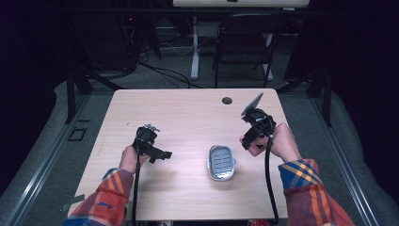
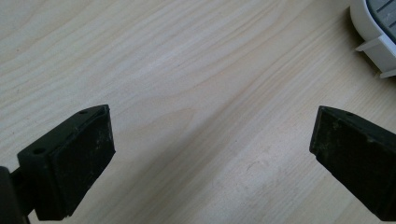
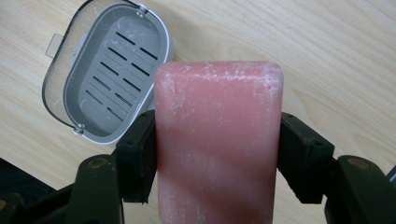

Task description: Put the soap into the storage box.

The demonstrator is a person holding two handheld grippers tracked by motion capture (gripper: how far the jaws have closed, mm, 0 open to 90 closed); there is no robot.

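My right gripper (image 3: 217, 154) clamps the pink soap bar (image 3: 218, 140), above the table (image 1: 179, 113), near the open soap case (image 3: 109, 74). My left gripper (image 2: 210, 154) hangs wide, jaws holding nothing.

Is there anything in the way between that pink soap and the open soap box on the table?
Nothing visible. The right gripper holds the soap above bare table, and the soap box lies open with its grey slotted tray empty and its clear lid swung aside. The left gripper waits well off to the side.
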